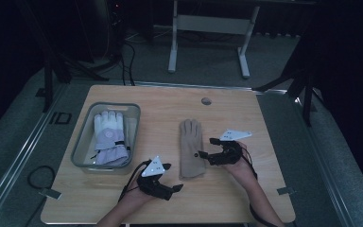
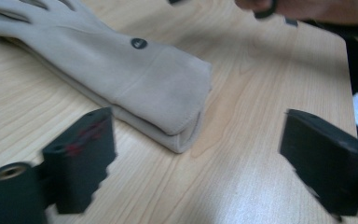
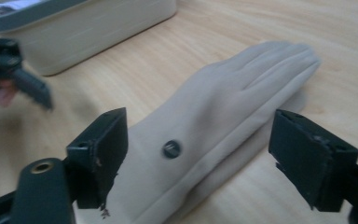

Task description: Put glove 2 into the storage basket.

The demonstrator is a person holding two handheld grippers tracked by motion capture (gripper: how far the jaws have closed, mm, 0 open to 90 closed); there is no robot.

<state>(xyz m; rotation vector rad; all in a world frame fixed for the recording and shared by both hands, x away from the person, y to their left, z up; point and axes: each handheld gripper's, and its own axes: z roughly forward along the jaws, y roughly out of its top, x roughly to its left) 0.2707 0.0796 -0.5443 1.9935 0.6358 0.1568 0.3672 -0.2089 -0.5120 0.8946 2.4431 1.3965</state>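
Lying flat near the worktop's middle, the beige glove point(image 1: 191, 149) looks soft and limp, best pinched at its cuff; both the left hand-held gripper point(image 1: 170, 177) and right hand-held gripper point(image 1: 207, 150) stand spread, holding nothing.

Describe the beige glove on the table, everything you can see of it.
The beige glove lies flat on the wooden table, fingers pointing away from the person, cuff toward them. It looks like soft, suede-like fabric, apparently a stacked pair, with a small dark round button on the back. The right gripper straddles it with open jaws, no pad pressing on it.
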